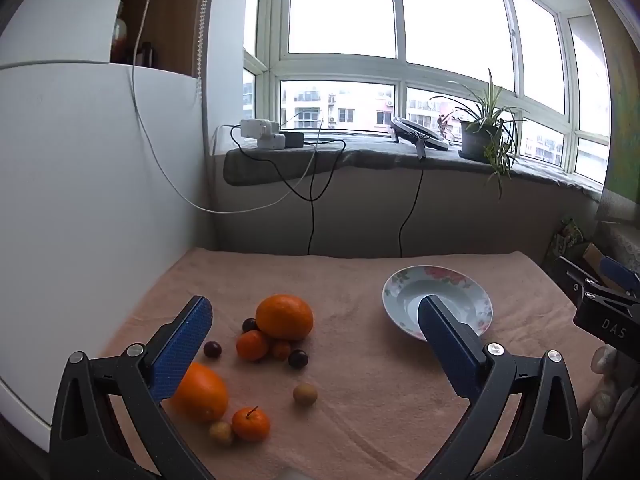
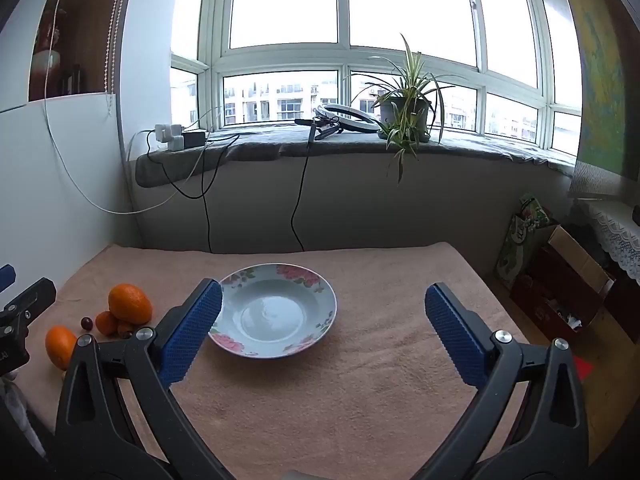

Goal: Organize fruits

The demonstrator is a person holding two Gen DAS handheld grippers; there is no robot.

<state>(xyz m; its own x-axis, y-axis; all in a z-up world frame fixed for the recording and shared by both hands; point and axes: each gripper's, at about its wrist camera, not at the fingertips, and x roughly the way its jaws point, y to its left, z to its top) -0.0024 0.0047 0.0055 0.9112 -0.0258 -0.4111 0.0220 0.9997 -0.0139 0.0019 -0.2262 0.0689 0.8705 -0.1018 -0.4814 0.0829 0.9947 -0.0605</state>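
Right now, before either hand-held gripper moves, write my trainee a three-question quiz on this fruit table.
1. True or false: the floral plate already holds fruit.
2. Which hand-held gripper faces the fruit pile more directly: A) left hand-held gripper B) right hand-held gripper?
3. How many large oranges lie on the towel?

Key:
1. False; it is empty.
2. A.
3. Two: the far orange and the near orange.

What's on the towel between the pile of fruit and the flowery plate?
Nothing. In the left wrist view, only bare pink towel lies between the fruit pile and the plate.
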